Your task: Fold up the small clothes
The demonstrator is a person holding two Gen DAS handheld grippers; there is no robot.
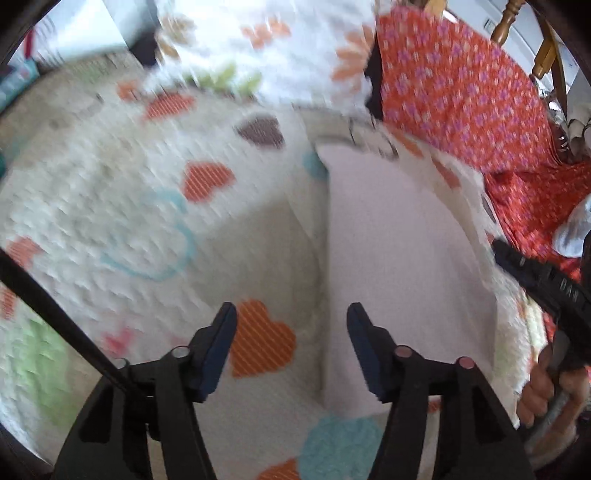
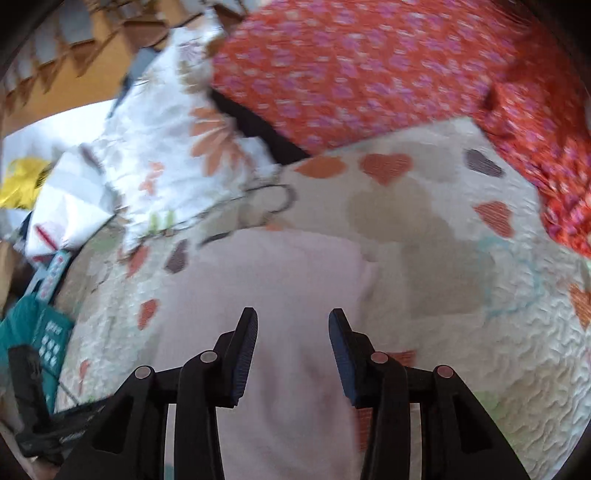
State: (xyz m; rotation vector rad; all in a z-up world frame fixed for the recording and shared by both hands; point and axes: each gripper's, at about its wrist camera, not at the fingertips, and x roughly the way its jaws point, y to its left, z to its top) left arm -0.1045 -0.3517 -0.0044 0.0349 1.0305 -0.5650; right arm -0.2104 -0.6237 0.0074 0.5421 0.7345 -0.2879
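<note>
**Pale pink cloth on a heart-print quilt**

A white quilt (image 2: 424, 236) with orange, brown and teal hearts (both views blurred) covers the whole surface. Along its far edge lie a red cloth (image 1: 465, 92) with purple flowers and a white flowered pillow (image 1: 280, 48) — a wooden chair (image 1: 511, 22) stands behind them. The pink cloth (image 1: 399, 236) lies flat on the quilt. The left gripper (image 1: 291, 332) and the right gripper (image 2: 293, 332) hover over it, jaws wide, holding nothing.
</note>
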